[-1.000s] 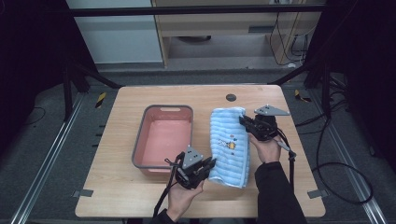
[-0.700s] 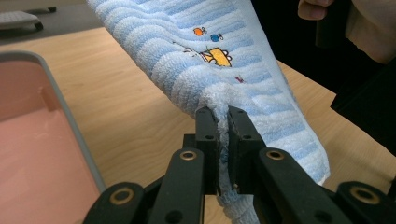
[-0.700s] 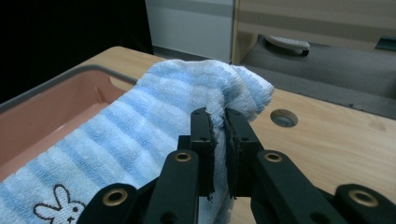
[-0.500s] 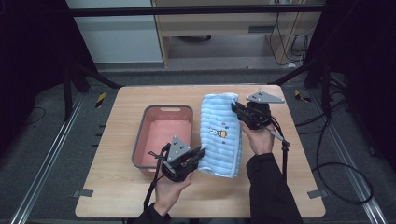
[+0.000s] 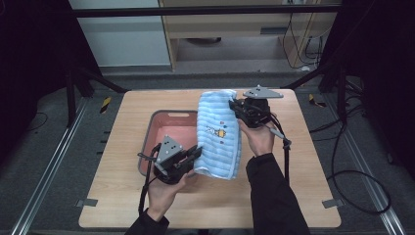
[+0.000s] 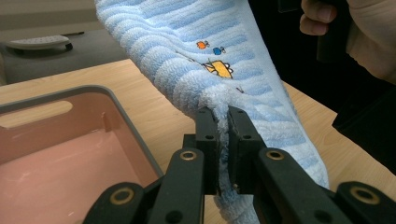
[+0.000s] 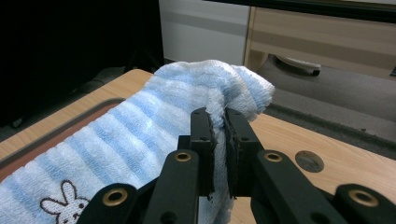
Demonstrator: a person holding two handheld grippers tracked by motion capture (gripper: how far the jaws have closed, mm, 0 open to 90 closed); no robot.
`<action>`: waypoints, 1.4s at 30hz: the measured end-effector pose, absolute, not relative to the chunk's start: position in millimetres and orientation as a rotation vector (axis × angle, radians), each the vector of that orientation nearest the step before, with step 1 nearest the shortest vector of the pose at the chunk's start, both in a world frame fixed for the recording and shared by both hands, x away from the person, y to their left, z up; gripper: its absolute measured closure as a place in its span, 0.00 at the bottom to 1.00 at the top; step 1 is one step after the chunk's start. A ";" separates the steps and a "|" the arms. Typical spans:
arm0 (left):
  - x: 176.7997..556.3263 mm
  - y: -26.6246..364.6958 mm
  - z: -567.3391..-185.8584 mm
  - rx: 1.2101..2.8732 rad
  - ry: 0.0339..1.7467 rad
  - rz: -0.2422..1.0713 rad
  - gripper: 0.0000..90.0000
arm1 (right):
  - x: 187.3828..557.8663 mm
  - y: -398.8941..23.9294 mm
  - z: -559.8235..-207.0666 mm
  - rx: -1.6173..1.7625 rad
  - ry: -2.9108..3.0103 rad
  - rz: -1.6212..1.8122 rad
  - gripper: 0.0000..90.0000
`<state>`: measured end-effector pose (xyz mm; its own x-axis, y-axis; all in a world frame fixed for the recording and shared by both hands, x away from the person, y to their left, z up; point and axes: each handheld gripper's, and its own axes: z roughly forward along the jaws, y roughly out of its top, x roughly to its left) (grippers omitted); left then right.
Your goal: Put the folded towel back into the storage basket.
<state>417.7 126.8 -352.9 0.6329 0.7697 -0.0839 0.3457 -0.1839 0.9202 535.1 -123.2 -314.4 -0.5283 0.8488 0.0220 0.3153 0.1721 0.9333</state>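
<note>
Terry-soft and light, the blue-and-white striped towel [image 5: 219, 134] hangs limp beside the pink plastic tub [image 5: 169, 128], left gripper [image 5: 192, 155] and right gripper [image 5: 239, 108] each clamping an edge, the safest hold.

A lab-like recording room: a wooden bench [image 5: 122, 205] ringed by black metal framing [image 5: 78, 83], floor cables [image 5: 352, 152] beside it, pale cabinets [image 5: 235, 24] behind.
</note>
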 end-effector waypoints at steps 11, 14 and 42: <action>420.6 149.9 -346.1 1.763 0.930 0.528 0.94 | 545.6 -96.8 -302.6 1.060 1.944 1.377 0.93; 421.7 157.8 -344.7 1.754 0.943 0.534 0.94 | 548.4 -88.5 -301.8 1.051 1.948 1.382 0.93; 435.1 218.1 -345.7 1.705 1.042 0.586 0.94 | 575.8 -26.8 -310.7 1.014 1.988 1.424 0.93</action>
<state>435.1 218.1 -345.7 0.5092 0.8556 -0.0933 0.3650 -0.1164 0.9237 575.8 -26.8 -310.7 -0.6048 0.7958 0.0315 0.2858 0.1800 0.9412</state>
